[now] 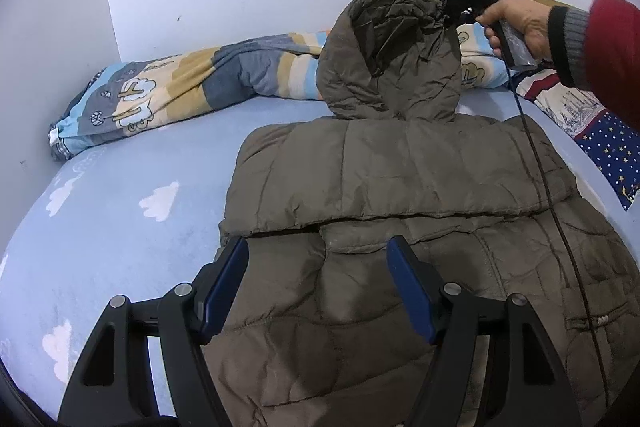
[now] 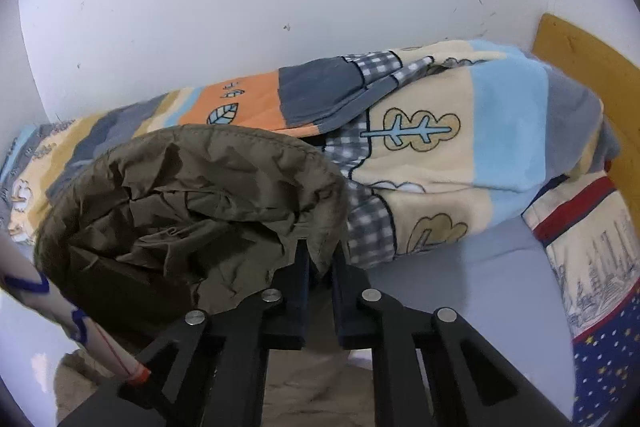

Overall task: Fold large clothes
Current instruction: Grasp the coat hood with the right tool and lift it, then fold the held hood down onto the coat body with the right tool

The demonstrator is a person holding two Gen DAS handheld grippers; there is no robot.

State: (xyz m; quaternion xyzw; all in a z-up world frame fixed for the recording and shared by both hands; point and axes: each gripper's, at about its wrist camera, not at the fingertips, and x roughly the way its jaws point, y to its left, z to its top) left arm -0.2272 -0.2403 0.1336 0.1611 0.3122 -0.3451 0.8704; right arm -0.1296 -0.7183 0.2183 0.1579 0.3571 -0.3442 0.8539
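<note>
An olive-brown puffer jacket [image 1: 400,187] lies flat on the blue bed sheet [image 1: 120,227], with its sleeves folded across the body. Its hood [image 1: 388,55] is lifted upright at the far end. My left gripper [image 1: 318,247] is open and empty, just above the jacket's middle. My right gripper [image 1: 452,17] is at the hood's right edge; in the right wrist view it [image 2: 320,255] is shut on the hood's rim [image 2: 324,231], and the crumpled hood [image 2: 192,203] fills the left of that view.
A rolled patterned blanket [image 1: 180,95] lies along the white wall behind the jacket. A starred and striped pillow [image 1: 592,131] sits at the right. A wooden headboard [image 2: 580,67] stands at the far right. A black cable [image 1: 548,179] hangs across the jacket.
</note>
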